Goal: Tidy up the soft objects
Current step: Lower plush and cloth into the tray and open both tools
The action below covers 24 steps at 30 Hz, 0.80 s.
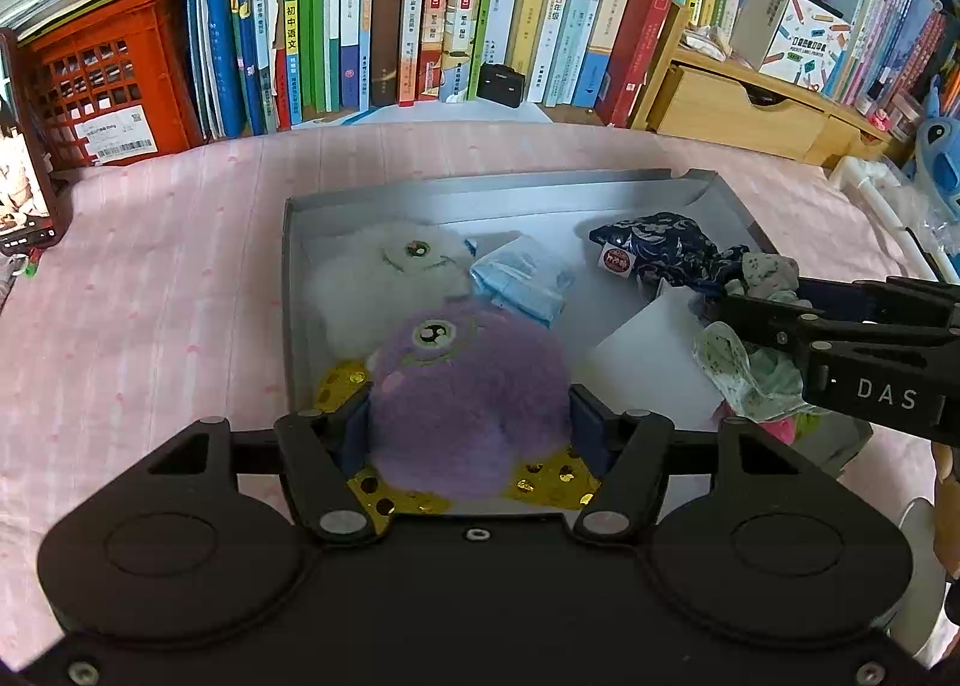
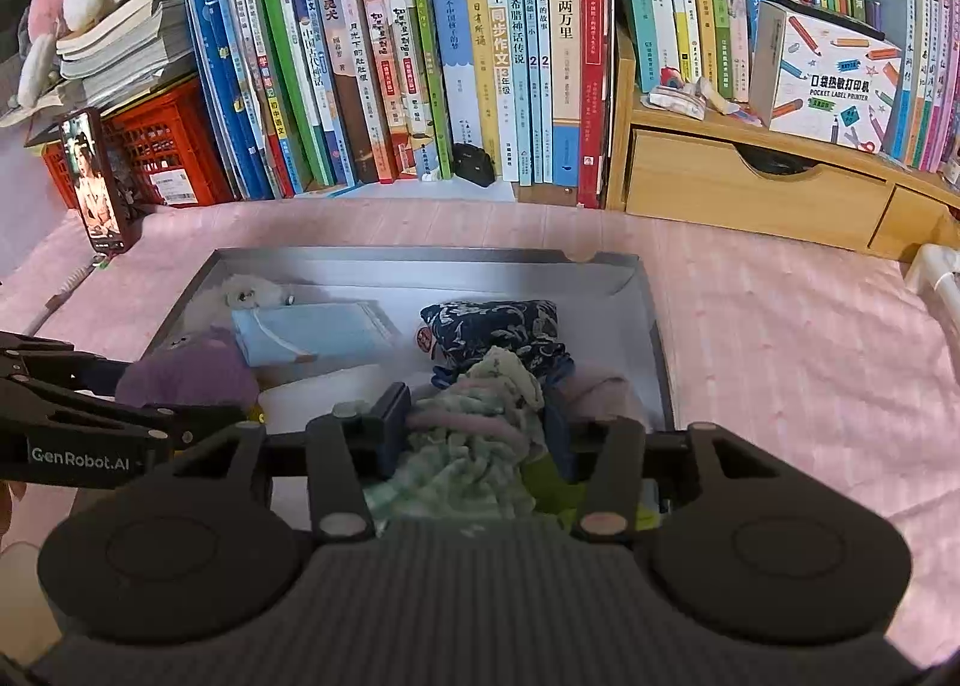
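Left wrist view: the left gripper [image 1: 468, 425] fingers press the purple plush [image 1: 468, 392] at lower centre, inside the grey box [image 1: 288, 290]. Right wrist view: the right gripper [image 2: 477, 428] fingers flank bunched green cloth [image 2: 474, 434]; grip unclear.

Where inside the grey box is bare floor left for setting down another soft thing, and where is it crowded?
Bare floor shows along the grey box's far wall, behind the light blue face mask and the navy floral pouch. The left side is crowded by the white fluffy toy and purple fluffy toy; the near right holds bunched green-and-pink cloth.
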{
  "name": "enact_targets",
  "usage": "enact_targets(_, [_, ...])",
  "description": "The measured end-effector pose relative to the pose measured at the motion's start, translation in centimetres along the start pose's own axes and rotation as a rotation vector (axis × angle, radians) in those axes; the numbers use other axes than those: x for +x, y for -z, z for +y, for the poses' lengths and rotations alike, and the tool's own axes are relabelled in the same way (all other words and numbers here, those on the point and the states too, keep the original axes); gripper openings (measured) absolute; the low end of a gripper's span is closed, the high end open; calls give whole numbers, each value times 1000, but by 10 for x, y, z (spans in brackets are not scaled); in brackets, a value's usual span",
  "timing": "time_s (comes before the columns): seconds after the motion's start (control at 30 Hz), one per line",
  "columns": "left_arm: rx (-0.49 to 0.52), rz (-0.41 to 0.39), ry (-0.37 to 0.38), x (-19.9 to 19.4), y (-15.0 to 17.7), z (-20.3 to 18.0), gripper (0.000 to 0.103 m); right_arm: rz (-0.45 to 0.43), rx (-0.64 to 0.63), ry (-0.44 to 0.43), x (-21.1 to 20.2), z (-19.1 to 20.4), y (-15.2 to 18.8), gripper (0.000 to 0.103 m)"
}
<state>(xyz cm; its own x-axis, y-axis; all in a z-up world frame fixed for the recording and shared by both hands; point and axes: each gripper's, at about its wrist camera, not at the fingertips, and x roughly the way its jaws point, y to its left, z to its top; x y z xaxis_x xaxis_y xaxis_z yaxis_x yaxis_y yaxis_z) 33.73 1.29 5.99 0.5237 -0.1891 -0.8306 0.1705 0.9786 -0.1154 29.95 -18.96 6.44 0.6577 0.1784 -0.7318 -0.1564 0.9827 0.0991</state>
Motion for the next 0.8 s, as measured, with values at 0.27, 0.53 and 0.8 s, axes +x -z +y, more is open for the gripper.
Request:
enact_targets(0.27, [3, -14, -9, -9, 0, -4, 73, -16, -6, -1, -11, 3, -1, 71])
enact_targets(0.53, [20, -75, -32, -30, 5, -10, 82, -54, -1, -9, -27, 7, -1, 75])
enact_targets(0.8, [13, -113, -47, -48, 13, -14, 84, -105, -9, -16, -45, 11, 3, 81])
